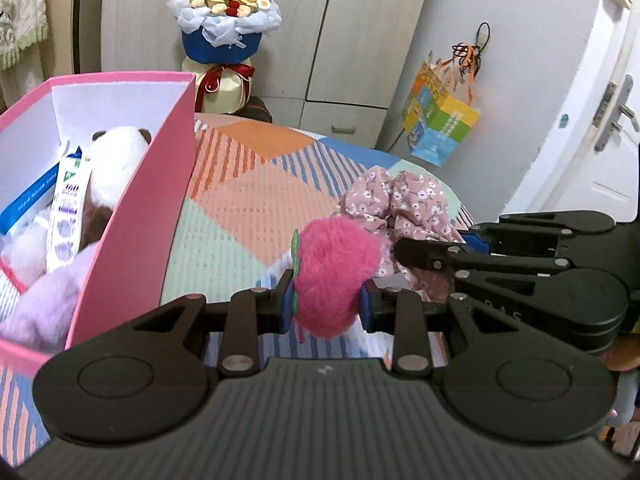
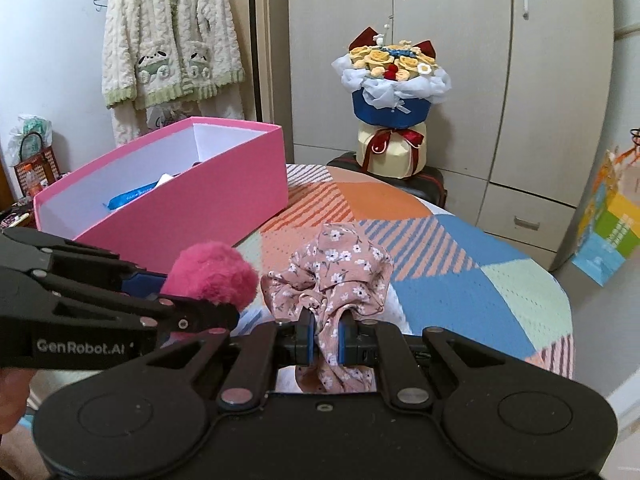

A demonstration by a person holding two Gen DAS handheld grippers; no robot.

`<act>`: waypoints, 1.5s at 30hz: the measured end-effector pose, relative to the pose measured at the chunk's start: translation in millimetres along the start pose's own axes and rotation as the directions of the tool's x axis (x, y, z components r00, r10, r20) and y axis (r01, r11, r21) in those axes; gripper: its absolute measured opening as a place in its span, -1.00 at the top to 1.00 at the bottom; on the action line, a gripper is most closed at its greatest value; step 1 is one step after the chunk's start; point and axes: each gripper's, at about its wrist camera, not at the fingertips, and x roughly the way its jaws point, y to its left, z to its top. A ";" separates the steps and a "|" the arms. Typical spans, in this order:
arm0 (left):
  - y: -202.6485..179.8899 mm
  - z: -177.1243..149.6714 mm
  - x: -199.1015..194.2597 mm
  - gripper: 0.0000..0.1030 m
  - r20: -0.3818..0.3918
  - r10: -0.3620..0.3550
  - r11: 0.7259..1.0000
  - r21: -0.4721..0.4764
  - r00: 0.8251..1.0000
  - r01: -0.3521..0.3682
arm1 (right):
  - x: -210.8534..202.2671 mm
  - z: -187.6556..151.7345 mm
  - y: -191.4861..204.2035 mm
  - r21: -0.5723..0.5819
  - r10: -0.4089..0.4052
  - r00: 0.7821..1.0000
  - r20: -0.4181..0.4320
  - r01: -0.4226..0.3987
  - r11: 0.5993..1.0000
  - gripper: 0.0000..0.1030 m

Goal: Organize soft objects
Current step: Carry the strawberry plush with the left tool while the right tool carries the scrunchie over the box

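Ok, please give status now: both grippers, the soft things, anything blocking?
Left gripper shut on pink fuzzy ball. Right gripper shut on floral cloth. Pink box open, part filled. Nothing blocking it.

Fuzzy pink pompom (image 1: 335, 276) — matt cardboard box (image 1: 140, 216)

Taking the one pink box (image 2: 188, 208) on the bed (image 2: 460, 280) as landmark, two soft things are outside it, to its right: one fuzzy pink plush (image 1: 334, 276) and one floral cloth (image 2: 340, 268), each carried by one of the two grippers, the left gripper (image 1: 326, 306) and the right gripper (image 2: 325, 344). Inside the box I count one white plush toy (image 1: 114, 164), one lilac fuzzy item (image 1: 40, 308) and one blue-and-white packet (image 1: 66, 200); more may be buried. Beyond the box stand one bouquet (image 2: 394, 80), one hanging fleece robe (image 2: 172, 40) and one colourful paper bag (image 1: 440, 120).
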 end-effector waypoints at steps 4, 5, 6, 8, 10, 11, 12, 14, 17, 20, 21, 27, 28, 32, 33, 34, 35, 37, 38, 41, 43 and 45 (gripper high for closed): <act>0.1 -10.3 -15.2 0.43 -0.018 -0.019 1.000 0.011 1.000 0.019 | -15.7 -10.8 12.6 0.001 -0.014 1.000 -0.001 0.014 1.000 0.75; 0.1 -12.7 -20.2 0.43 -0.020 -0.025 1.000 0.017 0.999 0.025 | -19.9 -14.1 16.4 0.000 -0.018 1.000 -0.001 0.018 1.000 0.75; -0.1 -16.2 -27.5 0.43 -0.016 -0.039 0.999 0.030 0.999 0.039 | -23.1 -16.9 19.1 0.002 -0.021 1.000 -0.002 0.021 1.000 0.74; -1.7 -23.3 -43.3 0.42 -0.013 -0.049 0.996 0.074 0.999 0.050 | -31.9 -24.9 23.1 0.034 -0.022 1.000 -0.017 0.023 0.999 0.74; -0.1 -29.4 -57.0 0.42 -0.018 -0.062 0.993 0.102 0.998 0.063 | -41.0 -33.4 25.1 0.072 0.001 0.999 -0.042 0.002 0.997 0.74; 1.1 -32.5 -63.2 0.42 -0.028 -0.067 0.992 0.109 0.997 0.070 | -47.5 -37.7 27.4 0.083 0.007 0.999 -0.050 -0.003 0.997 0.74; 3.1 -35.9 -69.6 0.42 -0.041 -0.079 0.990 0.116 0.996 0.083 | -52.5 -41.0 29.6 0.086 0.008 0.999 -0.053 -0.003 0.996 0.74; 6.4 -41.7 -78.6 0.42 -0.071 -0.106 0.985 0.126 0.992 0.115 | -64.3 -48.7 35.7 0.097 0.019 0.998 -0.066 -0.013 0.995 0.74; 12.2 -51.6 -90.2 0.42 -0.121 -0.135 0.978 0.145 0.983 0.152 | -76.1 -57.5 45.6 0.118 0.072 0.993 -0.093 -0.061 0.991 0.74; 22.4 -59.8 -101.5 0.42 -0.158 -0.130 0.976 0.154 0.979 0.154 | -87.3 -62.2 63.0 0.102 0.100 0.989 -0.106 -0.089 0.991 0.74; 27.7 -61.6 -106.0 0.42 -0.174 -0.133 0.976 0.148 0.976 0.159 | -90.1 -62.8 69.6 0.095 0.113 0.987 -0.113 -0.103 0.990 0.74; 57.7 -67.3 -134.3 0.42 -0.266 -0.149 0.976 0.116 0.952 0.185 | -88.9 -59.4 92.8 0.157 0.261 0.952 -0.160 -0.237 0.959 0.73; 62.3 -66.9 -141.3 0.42 -0.264 -0.142 0.976 0.120 0.954 0.179 | -87.5 -57.3 95.6 0.167 0.288 0.944 -0.161 -0.262 0.951 0.73; 79.7 -56.8 -163.5 0.42 -0.235 -0.132 0.978 0.125 0.963 0.164 | -82.0 -42.7 110.2 0.190 0.386 0.910 -0.151 -0.356 0.915 0.73; 84.1 -52.7 -169.0 0.42 -0.219 -0.130 0.979 0.129 0.967 0.161 | -79.7 -37.0 115.0 0.192 0.415 0.898 -0.148 -0.385 0.903 0.73; 88.4 -47.9 -174.5 0.42 -0.199 -0.126 0.979 0.136 0.972 0.155 | -78.2 -31.4 119.2 0.190 0.433 0.890 -0.142 -0.405 0.894 0.73; 92.6 -42.3 -179.2 0.42 -0.176 -0.122 0.978 0.143 0.977 0.148 | -76.7 -23.8 125.0 0.181 0.441 0.887 -0.135 -0.415 0.891 0.73; 100.2 -30.7 -185.0 0.42 -0.134 -0.111 0.979 0.153 0.985 0.132 | -73.6 -8.1 136.8 0.140 0.434 0.893 -0.117 -0.417 0.898 0.73; 103.6 -24.6 -187.0 0.42 -0.119 -0.108 0.980 0.154 0.987 0.126 | -71.2 1.1 143.2 0.120 0.430 0.897 -0.107 -0.417 0.901 0.73; 118.6 -6.7 -188.8 0.42 -0.068 -0.093 0.983 0.155 0.993 0.102 | -61.3 25.9 156.3 0.079 0.416 0.907 -0.068 -0.411 0.908 0.72; 127.2 7.4 -186.2 0.42 -0.021 -0.061 0.985 0.162 0.998 0.064 | -52.5 42.7 162.4 0.055 0.400 0.916 -0.039 -0.398 0.916 0.72; 133.1 22.4 -179.8 0.41 0.016 -0.014 0.982 0.191 1.000 0.011 | -39.3 59.6 170.5 0.008 0.387 0.922 -0.026 -0.387 0.922 0.72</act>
